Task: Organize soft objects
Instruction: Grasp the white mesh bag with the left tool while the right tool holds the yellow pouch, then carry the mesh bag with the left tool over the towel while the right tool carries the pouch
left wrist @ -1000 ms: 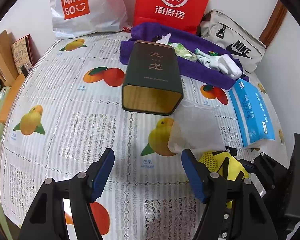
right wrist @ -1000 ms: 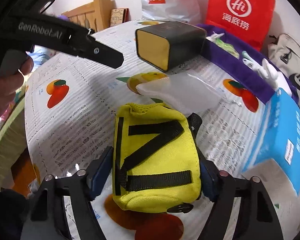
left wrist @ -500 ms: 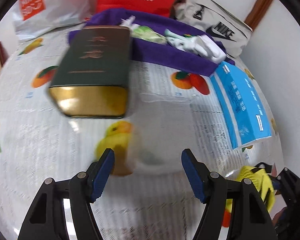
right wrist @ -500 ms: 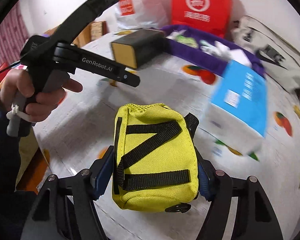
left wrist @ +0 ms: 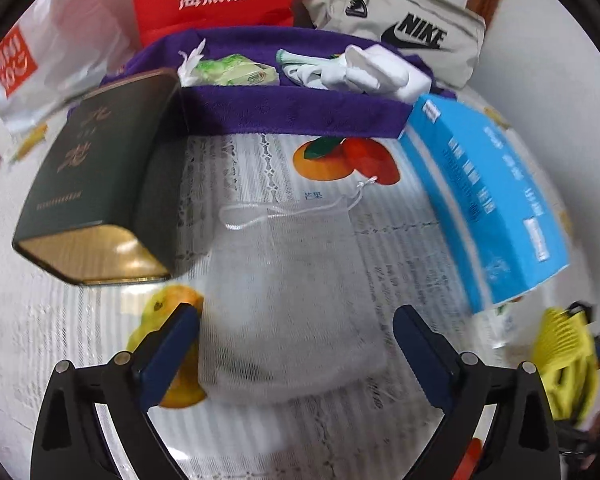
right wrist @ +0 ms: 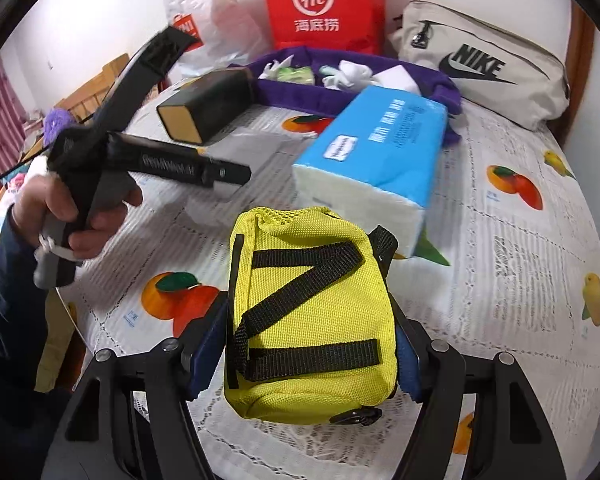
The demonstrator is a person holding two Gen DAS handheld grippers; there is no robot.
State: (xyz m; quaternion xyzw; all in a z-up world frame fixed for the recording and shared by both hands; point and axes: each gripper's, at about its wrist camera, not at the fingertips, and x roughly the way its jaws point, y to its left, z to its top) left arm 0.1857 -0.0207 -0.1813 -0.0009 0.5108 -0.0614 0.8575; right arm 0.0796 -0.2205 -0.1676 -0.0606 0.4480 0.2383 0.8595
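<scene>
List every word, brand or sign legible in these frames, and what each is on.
"NIKE" with swoosh: beige pouch.
"Hi" and "海底捞": red bag.
"芒果": fruit-print tablecloth.
Gold characters on the dark tin: too blurred.
Orange logo on the white plastic bag: blurred, unreadable.
Blue tissue pack: print too blurred.
Lettering on the left gripper: blurred.

- Bright, even indoor light; soft shadows only.
- Strong fisheye bending, black vignette at the rims.
- Motion blur smears the blue rectangular tissue pack (left wrist: 496, 196) toward three o'clock.
</scene>
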